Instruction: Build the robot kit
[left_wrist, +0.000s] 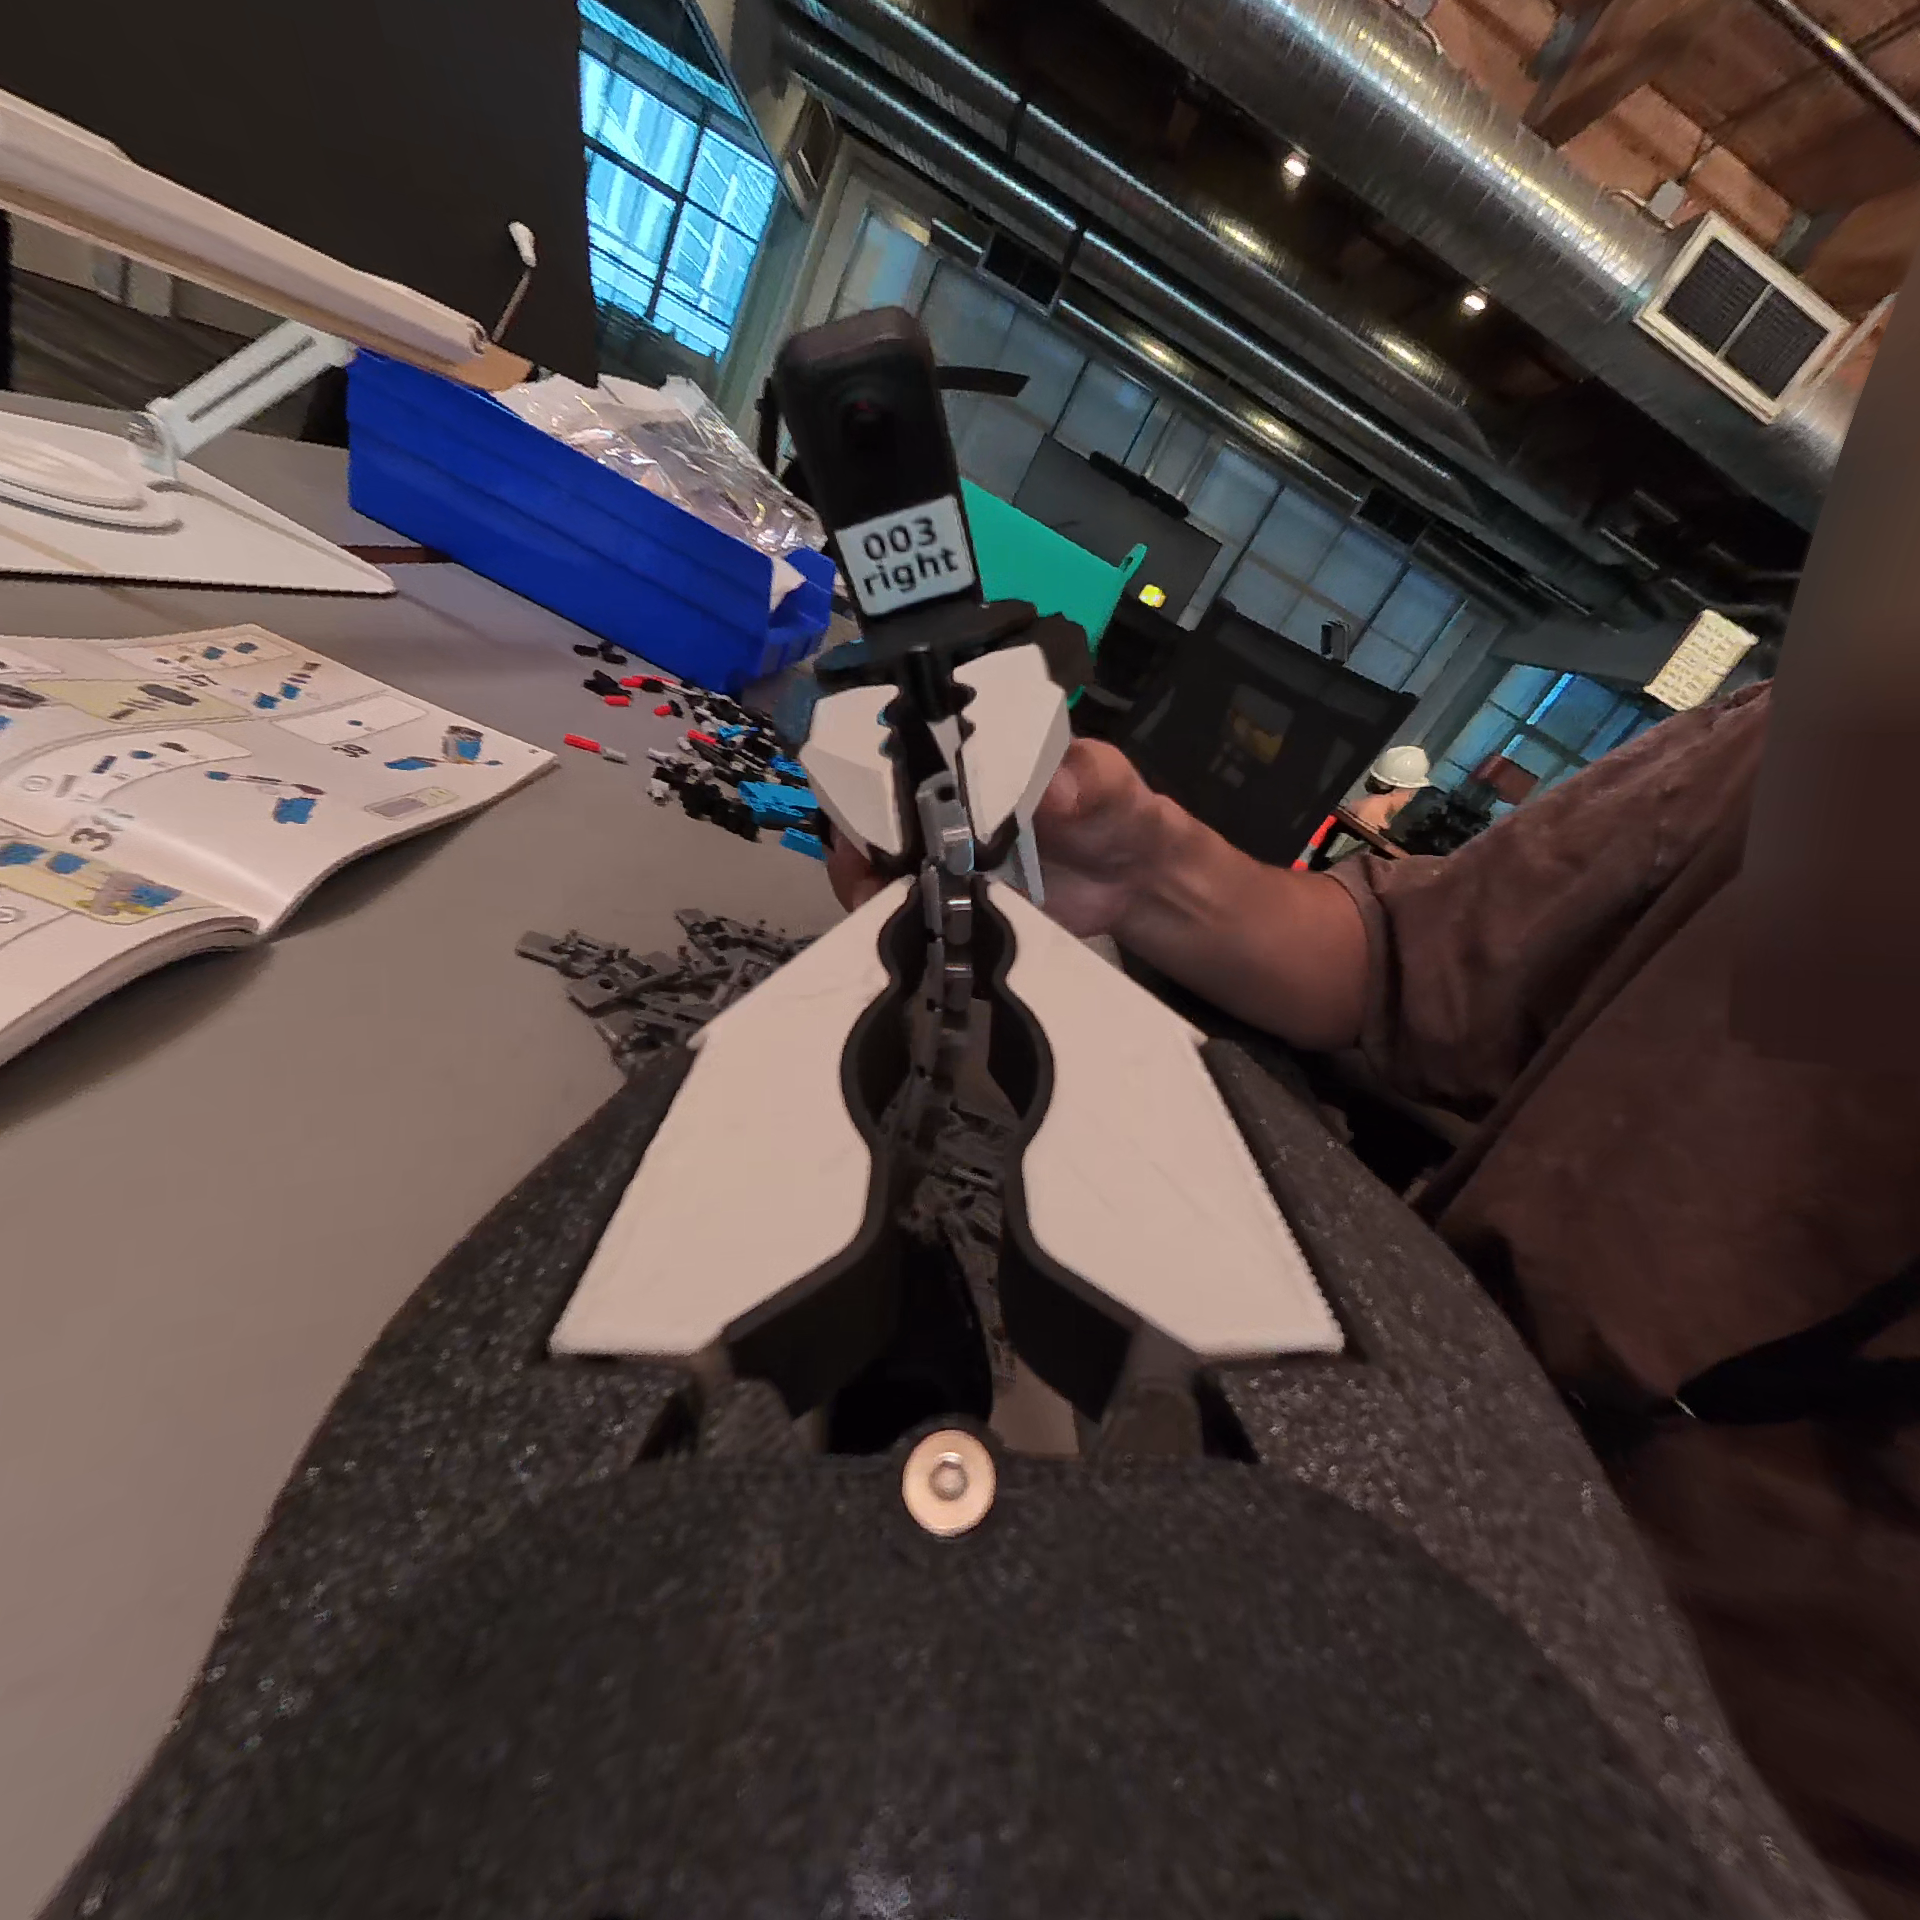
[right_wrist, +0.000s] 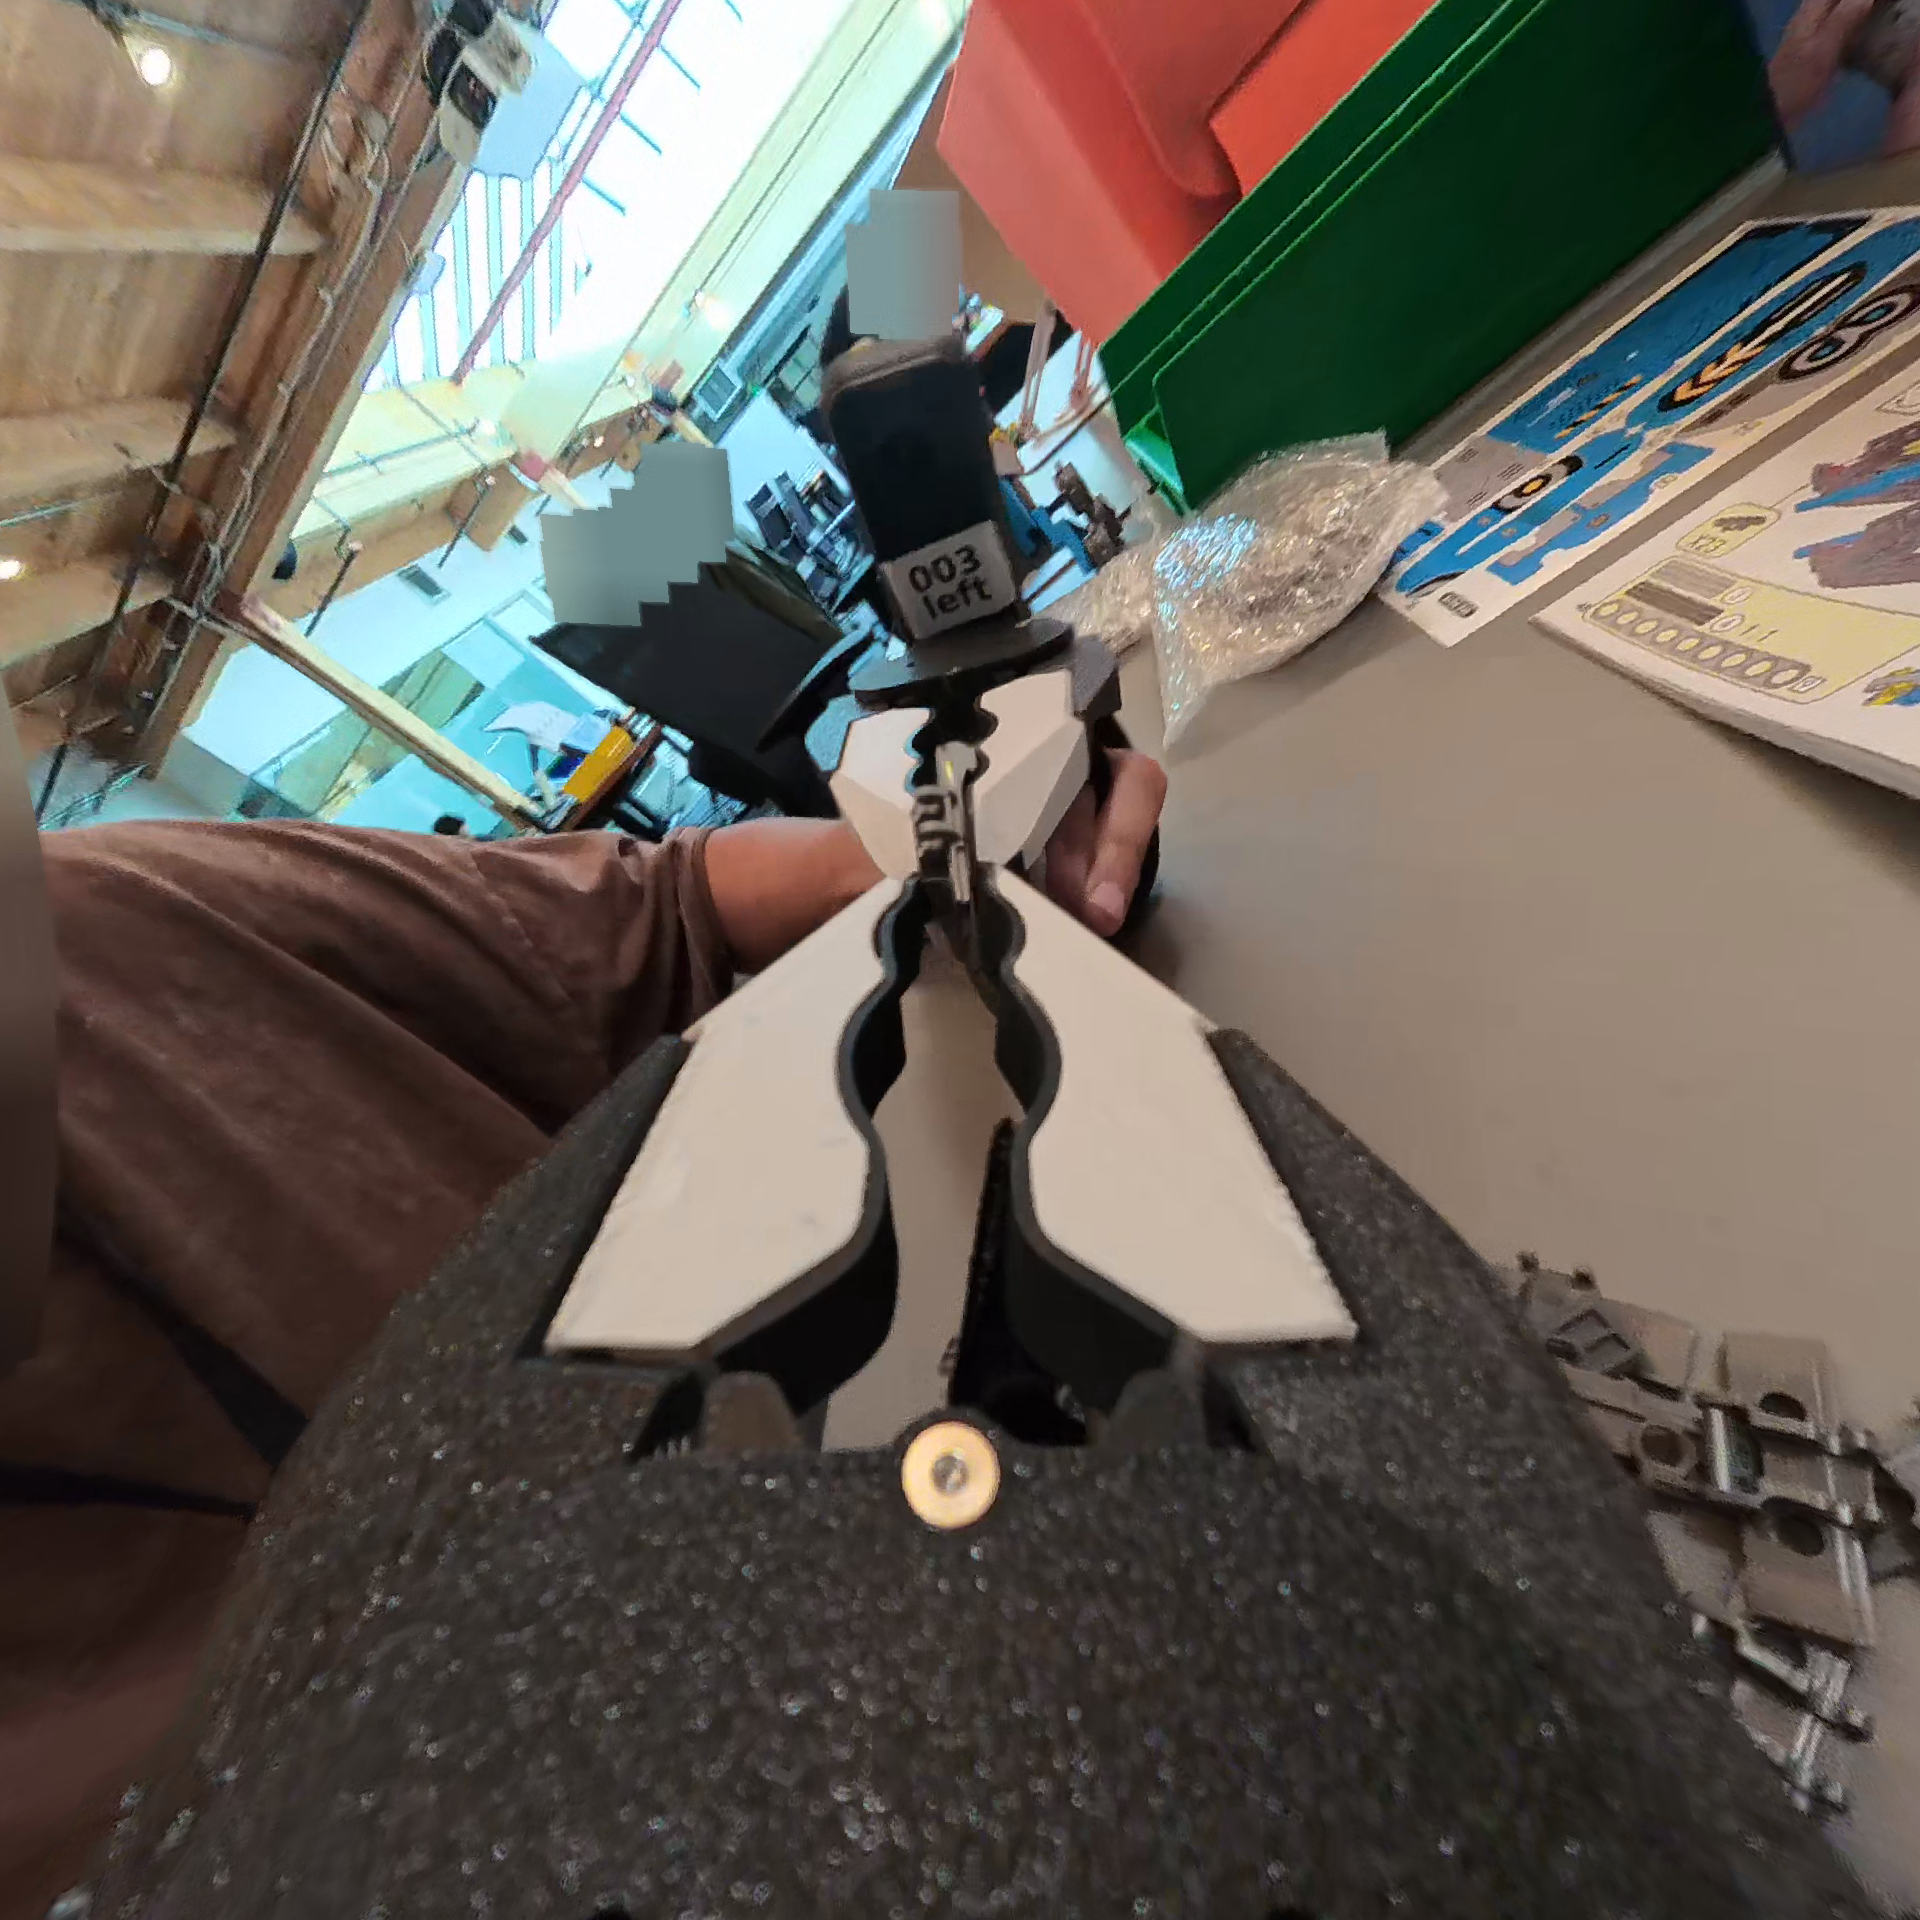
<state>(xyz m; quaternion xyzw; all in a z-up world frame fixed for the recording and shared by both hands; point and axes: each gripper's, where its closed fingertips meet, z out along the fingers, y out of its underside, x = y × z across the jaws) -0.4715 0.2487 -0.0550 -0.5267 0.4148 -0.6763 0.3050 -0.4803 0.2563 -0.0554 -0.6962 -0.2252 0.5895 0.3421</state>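
Observation:
A grey chain of small linked plastic pieces (left_wrist: 954, 920) hangs in the air between my two grippers, which face each other tip to tip above the grey table (left_wrist: 312, 1143). My left gripper (left_wrist: 948, 888) is shut on the chain, which runs back between its white fingers. My right gripper (left_wrist: 945, 842) is shut on the chain's far end link. In the right wrist view the right gripper (right_wrist: 948, 888) pinches the dark chain (right_wrist: 961, 920), and the left gripper (right_wrist: 940, 821) holds it just beyond. A person's hand (left_wrist: 1101, 831) grips the right gripper's handle.
A pile of loose grey links (left_wrist: 665, 987) lies below the grippers and also shows in the right wrist view (right_wrist: 1745, 1455). Small black, blue and red parts (left_wrist: 727, 769), an open instruction booklet (left_wrist: 208, 779), a blue bin (left_wrist: 561, 540), a green bin (right_wrist: 1455, 260) and plastic bags (right_wrist: 1278, 551) stand around. Left and right tips are no more than a few centimetres apart.

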